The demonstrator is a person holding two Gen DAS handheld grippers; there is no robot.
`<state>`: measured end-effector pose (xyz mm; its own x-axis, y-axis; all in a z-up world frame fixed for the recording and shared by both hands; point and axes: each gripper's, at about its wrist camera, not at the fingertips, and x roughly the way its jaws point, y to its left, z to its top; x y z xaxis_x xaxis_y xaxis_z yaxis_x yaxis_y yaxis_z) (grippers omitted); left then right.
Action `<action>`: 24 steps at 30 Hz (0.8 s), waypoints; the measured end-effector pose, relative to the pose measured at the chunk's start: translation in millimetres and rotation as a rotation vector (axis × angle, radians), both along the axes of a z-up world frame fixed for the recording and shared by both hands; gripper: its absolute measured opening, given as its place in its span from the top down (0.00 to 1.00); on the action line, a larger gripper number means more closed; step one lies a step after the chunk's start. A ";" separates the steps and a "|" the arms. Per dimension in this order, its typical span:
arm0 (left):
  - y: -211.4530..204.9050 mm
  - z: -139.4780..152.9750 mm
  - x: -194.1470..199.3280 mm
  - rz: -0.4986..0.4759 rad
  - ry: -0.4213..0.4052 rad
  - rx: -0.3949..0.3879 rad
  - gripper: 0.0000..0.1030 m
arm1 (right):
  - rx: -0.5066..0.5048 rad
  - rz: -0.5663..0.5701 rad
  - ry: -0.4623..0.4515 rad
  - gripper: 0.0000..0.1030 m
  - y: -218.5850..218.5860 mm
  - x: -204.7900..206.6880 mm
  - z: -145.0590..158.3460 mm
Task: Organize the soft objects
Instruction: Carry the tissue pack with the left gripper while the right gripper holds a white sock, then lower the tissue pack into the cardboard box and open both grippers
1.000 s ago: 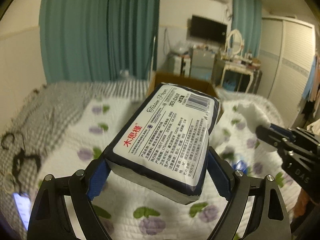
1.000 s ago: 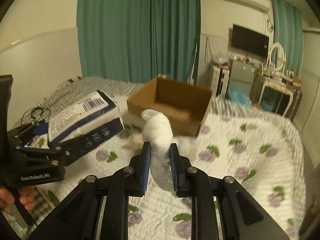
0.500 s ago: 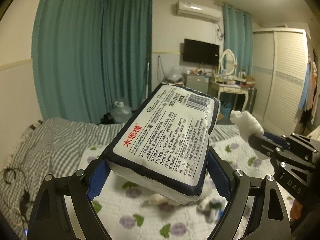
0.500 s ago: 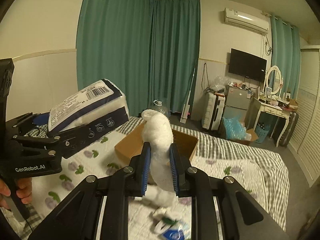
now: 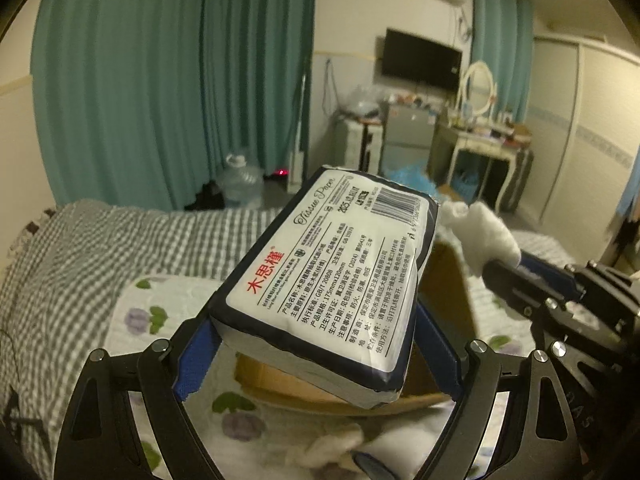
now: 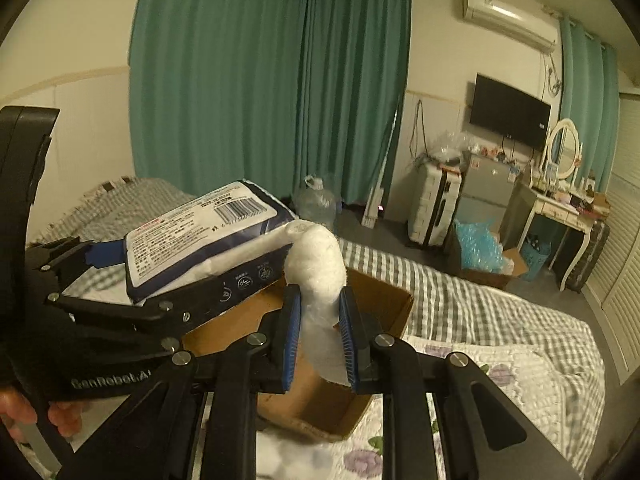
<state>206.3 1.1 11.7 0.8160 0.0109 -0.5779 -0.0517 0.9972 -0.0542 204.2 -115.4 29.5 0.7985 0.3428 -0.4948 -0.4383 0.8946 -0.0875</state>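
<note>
My left gripper [image 5: 316, 344] is shut on a navy-and-white tissue pack [image 5: 332, 280], held by its near end and tilted up over the brown cardboard box [image 5: 444, 300]. In the right wrist view the same tissue pack [image 6: 200, 236] hangs left of centre above the box [image 6: 372, 300]. My right gripper [image 6: 318, 332] is shut on a white fluffy cotton wad [image 6: 318, 264], which stands up between the blue pads over the box's open top. The left wrist view shows that cotton wad [image 5: 484, 232] at the right, beside the pack.
The box sits on a bed with a floral quilt [image 6: 508, 364] and a grey checked sheet [image 5: 80, 248]. More white wads [image 5: 336, 444] lie on the quilt in front of the box. A hand [image 6: 24, 416] grips the left tool's handle. Curtains, a water jug and a dresser stand beyond.
Both grippers have travelled across the bed with their loads and now hang over the cardboard box, which looms much closer. Neither grip has changed.
</note>
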 end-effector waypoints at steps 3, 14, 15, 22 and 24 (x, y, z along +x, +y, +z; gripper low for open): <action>-3.4 -20.9 16.2 -0.001 0.036 0.008 0.14 | -0.010 -0.002 0.048 0.82 1.6 28.1 -23.5; -24.2 -46.9 34.5 -0.049 0.081 0.014 0.10 | 0.044 -0.031 0.132 0.71 -22.0 65.8 -68.1; -24.9 -45.8 32.8 -0.046 0.079 0.017 0.09 | 0.048 -0.043 0.137 0.60 -23.8 66.6 -68.4; -26.6 -23.5 12.5 -0.061 0.043 0.060 0.03 | 0.090 -0.109 0.105 0.34 -43.9 47.7 -50.1; -28.2 -11.1 -0.5 -0.071 0.022 0.072 0.03 | 0.082 -0.122 0.087 0.29 -47.2 35.2 -37.2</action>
<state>205.8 -27.2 0.6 0.8031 -0.0042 -0.5959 0.0185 0.9997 0.0178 239.4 -162.5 -7.6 0.7921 0.2884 -0.5380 -0.3288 0.9441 0.0220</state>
